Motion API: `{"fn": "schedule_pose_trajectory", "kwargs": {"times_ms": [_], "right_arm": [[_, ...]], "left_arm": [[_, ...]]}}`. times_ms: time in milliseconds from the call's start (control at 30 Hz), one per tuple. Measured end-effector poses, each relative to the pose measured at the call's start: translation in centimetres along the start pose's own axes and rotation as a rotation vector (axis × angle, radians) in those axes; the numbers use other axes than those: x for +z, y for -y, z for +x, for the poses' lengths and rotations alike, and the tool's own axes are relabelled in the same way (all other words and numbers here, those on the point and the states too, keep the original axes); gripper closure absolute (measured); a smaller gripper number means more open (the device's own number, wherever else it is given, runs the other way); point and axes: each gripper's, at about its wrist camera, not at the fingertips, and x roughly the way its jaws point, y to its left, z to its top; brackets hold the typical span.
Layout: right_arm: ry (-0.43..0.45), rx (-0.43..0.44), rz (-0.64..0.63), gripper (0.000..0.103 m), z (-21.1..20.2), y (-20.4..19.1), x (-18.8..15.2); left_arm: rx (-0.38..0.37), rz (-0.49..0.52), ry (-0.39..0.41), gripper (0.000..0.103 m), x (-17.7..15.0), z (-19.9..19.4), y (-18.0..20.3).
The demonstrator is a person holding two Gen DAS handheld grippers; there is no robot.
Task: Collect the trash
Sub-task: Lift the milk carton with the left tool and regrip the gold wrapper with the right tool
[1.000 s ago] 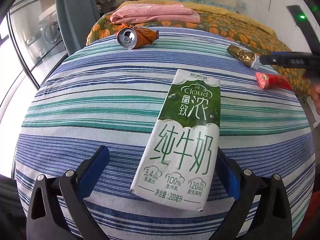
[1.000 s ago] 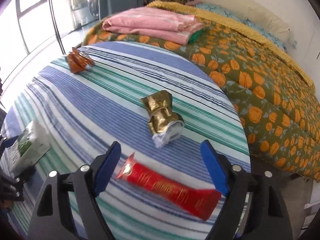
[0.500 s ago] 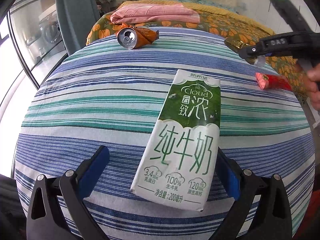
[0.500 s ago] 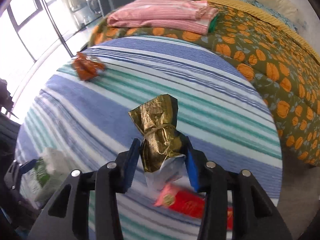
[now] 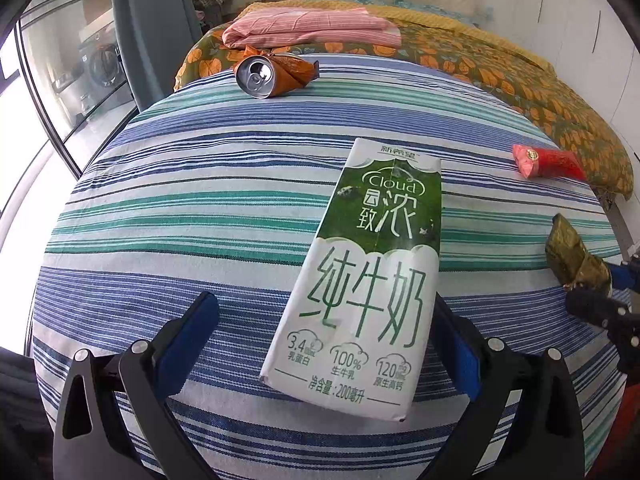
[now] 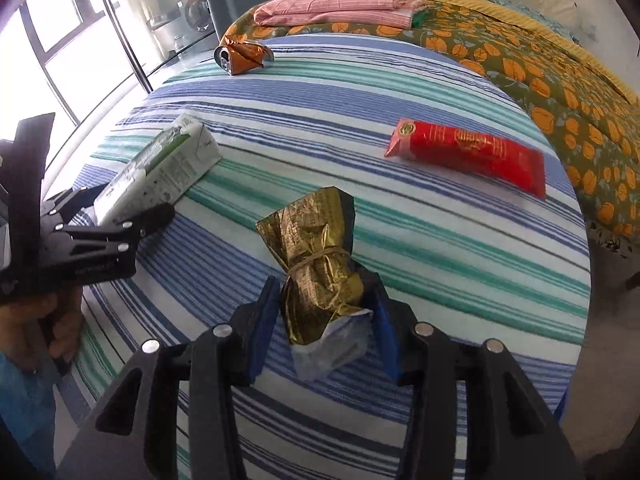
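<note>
Two grippers are seen: the crumpled gold foil wrapper [image 6: 320, 264] is clamped by the right gripper [image 6: 326, 320]; the green-and-white milk carton [image 5: 360, 280] is flanked by the wide-open left gripper [image 5: 324, 344].

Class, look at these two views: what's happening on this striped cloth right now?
A person is collecting trash with two handheld claws. The right claw is shut on a gold wrapper, lifted off the cloth. The left claw is open around a milk carton lying flat. A crushed can and a red packet lie untouched.
</note>
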Motion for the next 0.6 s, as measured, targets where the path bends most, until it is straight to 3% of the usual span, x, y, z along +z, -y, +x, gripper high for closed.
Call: {"fn": "schedule_pose_trajectory", "kwargs": {"times_ms": [267, 367, 500, 600], "right_arm": [[0.025, 0.003, -0.027, 0.037, -0.3, -0.1, -1.7], [0.015, 0.022, -0.036, 0.022, -0.4, -0.1, -2.1], [0.007, 0.032, -0.045, 0.021, -1.0, 0.6, -2.2], [0.011, 0.036, -0.04, 0.021, -2.1, 1.3, -1.7]], "left_arm": [[0.0, 0.001, 0.0, 0.005, 0.0, 0.0, 0.0], [-0.002, 0.001, 0.0, 0.005, 0.0, 0.0, 0.0], [-0.018, 0.008, -0.005, 0.005, 0.0, 0.0, -0.2], [-0.066, 0.067, -0.052, 0.005, 0.3, -0.1, -0.4]]}}
